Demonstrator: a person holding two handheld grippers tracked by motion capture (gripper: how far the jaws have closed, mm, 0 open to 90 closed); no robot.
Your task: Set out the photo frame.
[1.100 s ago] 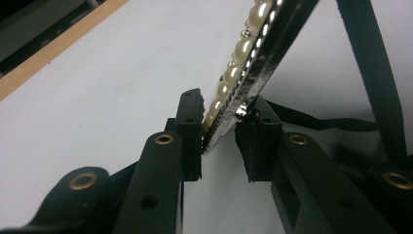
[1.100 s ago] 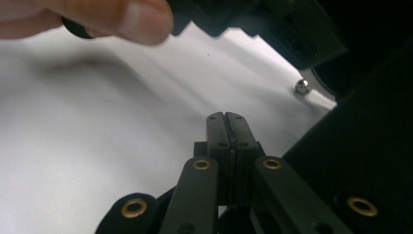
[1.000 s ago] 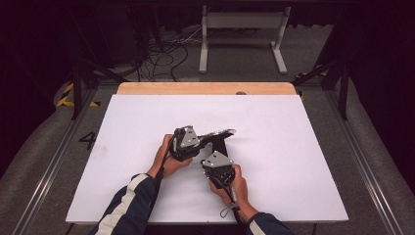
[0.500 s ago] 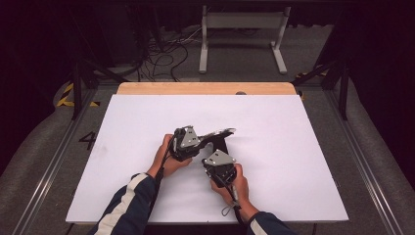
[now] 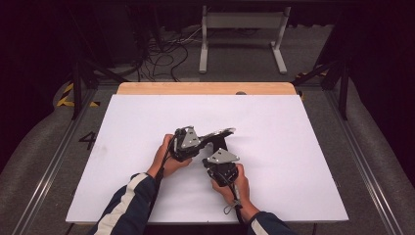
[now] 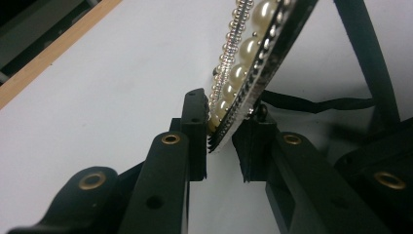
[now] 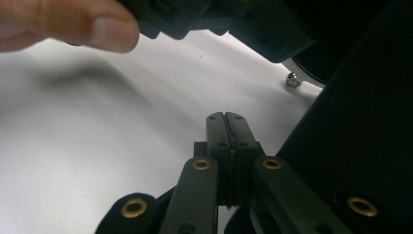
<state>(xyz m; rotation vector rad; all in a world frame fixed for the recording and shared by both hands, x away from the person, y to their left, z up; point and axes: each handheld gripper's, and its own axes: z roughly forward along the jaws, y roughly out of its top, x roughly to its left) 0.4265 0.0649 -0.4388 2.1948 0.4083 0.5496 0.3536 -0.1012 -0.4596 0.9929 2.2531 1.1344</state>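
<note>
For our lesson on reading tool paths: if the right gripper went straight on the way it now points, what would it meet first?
Probably the left gripper. In the high view the right gripper points at it from close by; in the right gripper view its dark body hangs just ahead above the white table. Depth is unclear.

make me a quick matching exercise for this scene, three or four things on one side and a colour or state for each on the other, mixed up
Things:
1. left gripper
2. right gripper
3. pearl-trimmed hair accessory
4. table top

States:
A. white, bare surface
B. jaws pressed together with nothing between them
C. jaws clamped on one end of a beaded piece
D. held up off the table, tilted

Pairs: 1-C, 2-B, 3-D, 4-A
</note>
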